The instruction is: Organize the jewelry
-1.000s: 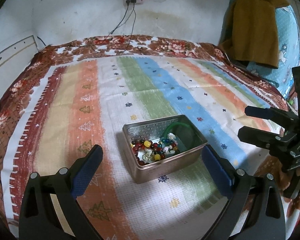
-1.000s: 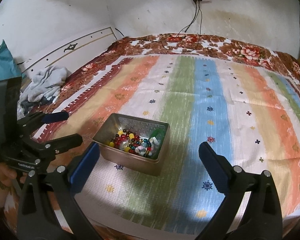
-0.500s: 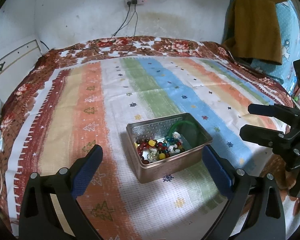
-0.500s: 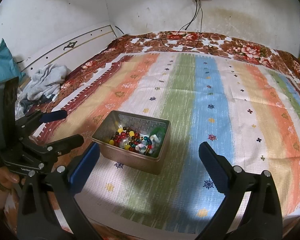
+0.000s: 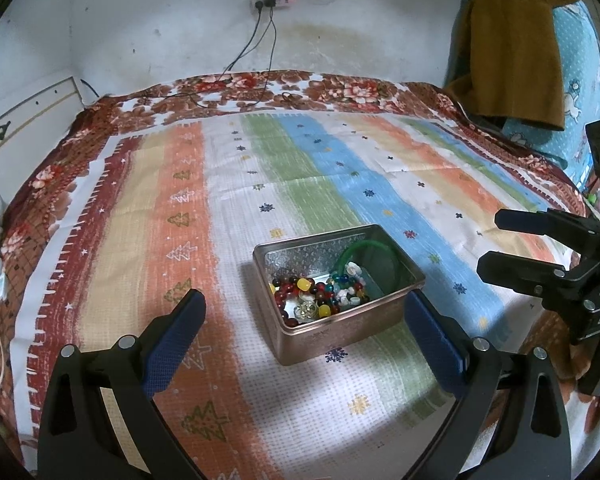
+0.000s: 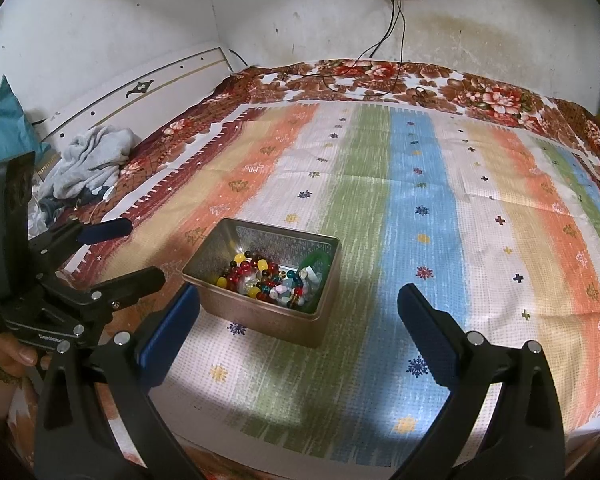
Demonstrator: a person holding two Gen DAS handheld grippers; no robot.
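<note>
An open copper-coloured metal tin sits on the striped bedspread near the bed's front edge. Inside lie mixed bead jewelry in red, yellow, teal and white, and a green bangle leaning in one corner. My left gripper is open, its blue pads either side of the tin's near wall and short of it. My right gripper is open too, just right of the tin. Each gripper shows in the other's view: the right gripper and the left gripper. Neither holds anything.
The striped bedspread covers a wide bed against a white wall with a power strip and hanging cables. Crumpled grey clothes lie at the left edge by the headboard. A brown garment hangs at right. A person's hand holds the left gripper.
Both views have shifted slightly; the tin now sits a little lower and more central between the left gripper's pads. The tin and its contents have not moved, and both grippers stay open.
</note>
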